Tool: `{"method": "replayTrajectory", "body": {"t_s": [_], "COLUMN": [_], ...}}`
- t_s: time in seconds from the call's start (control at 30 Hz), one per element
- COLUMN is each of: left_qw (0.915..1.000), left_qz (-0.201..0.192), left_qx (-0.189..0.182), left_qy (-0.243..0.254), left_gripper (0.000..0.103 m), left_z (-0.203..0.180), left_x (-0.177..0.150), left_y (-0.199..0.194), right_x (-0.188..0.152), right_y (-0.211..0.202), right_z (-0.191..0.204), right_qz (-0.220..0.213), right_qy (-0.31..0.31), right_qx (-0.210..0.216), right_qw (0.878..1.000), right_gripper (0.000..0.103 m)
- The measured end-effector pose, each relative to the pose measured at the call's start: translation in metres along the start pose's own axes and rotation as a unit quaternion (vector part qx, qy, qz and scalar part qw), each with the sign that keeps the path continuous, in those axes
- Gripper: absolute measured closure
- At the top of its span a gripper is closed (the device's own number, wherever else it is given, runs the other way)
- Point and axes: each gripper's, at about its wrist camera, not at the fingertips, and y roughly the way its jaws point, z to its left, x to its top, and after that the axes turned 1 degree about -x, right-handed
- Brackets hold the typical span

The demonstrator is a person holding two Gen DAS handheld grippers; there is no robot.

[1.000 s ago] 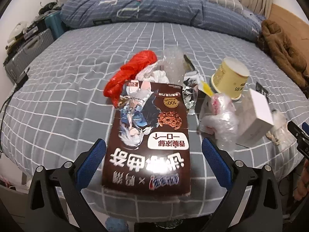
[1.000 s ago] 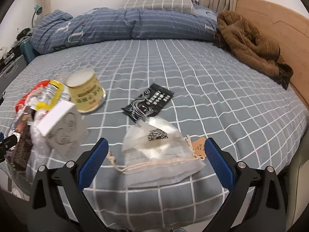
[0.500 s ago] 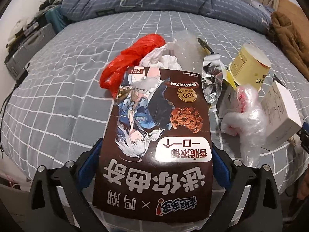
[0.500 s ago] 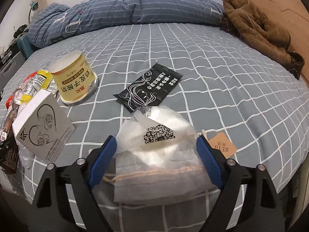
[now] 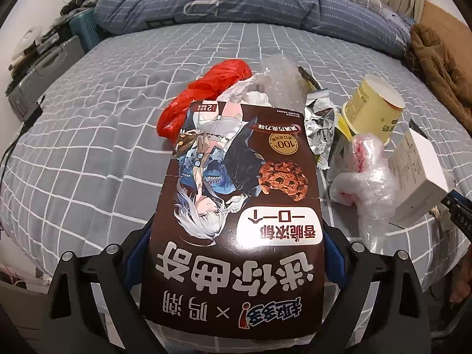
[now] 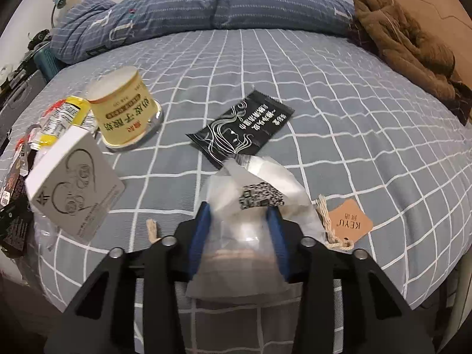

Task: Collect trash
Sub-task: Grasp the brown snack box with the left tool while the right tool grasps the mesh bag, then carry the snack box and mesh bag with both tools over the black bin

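The right gripper (image 6: 239,224) has just been closing, and its blue pads (image 6: 199,236) now pinch a translucent plastic bag (image 6: 253,206) that bears a QR-code label and bunches up between them. Just to the right of that claw lies a brown hang tag (image 6: 349,221) on a twine loop; just to its left, a short bit of twine (image 6: 152,228). Further left and slightly ahead sits a white earphone box (image 6: 73,188), tilted. Ahead of the claw, just past the bag, lies a black sachet (image 6: 240,128) with white line art, and ahead to the left a yellow paper cup (image 6: 122,110) stands upside down beside a yellow wrapper (image 6: 63,115). The left gripper (image 5: 233,253) has been closing a little, and its pads (image 5: 137,259) stand at the two side edges of a brown cookie box (image 5: 236,221); the box hides the contact, so I cannot tell whether they press on it. Ahead and to the right of that claw lies a crumpled clear plastic wrap (image 5: 365,177). Beyond the box's far end are a red plastic bag (image 5: 203,94), white crumpled paper (image 5: 247,93) and a silver foil wrapper (image 5: 320,118). All of it lies on a grey checked bedsheet (image 5: 88,147), with a blue duvet (image 6: 206,6) at the far end and a brown coat (image 6: 407,50) far right.
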Motion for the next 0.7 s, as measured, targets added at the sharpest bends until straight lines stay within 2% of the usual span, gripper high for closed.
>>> {"method": "replayTrajectory", "body": {"t_s": [0.1, 0.37, 0.7], "left_qw": [1.0, 1.0, 0.9998], "left_qz": [-0.001, 0.0, -0.004], "left_qx": [0.002, 0.003, -0.012], "left_qy": [0.004, 0.003, -0.012], "left_gripper": [0.013, 0.013, 0.013], "left_z": [0.0, 0.0, 0.011], "left_x": [-0.002, -0.001, -0.001], "left_y": [-0.004, -0.012, -0.025], "right_x": [0.002, 0.001, 0.001], "right_y": [-0.004, -0.004, -0.03], "right_z": [0.002, 0.002, 0.01], "right_qz": [0.001, 0.012, -0.013], "right_qy": [-0.001, 0.009, 0.008], "right_qx": [0.002, 0.016, 0.015], "right_qw": [1.0, 1.0, 1.0], "right_gripper": [0.077, 0.09, 0.092]}}
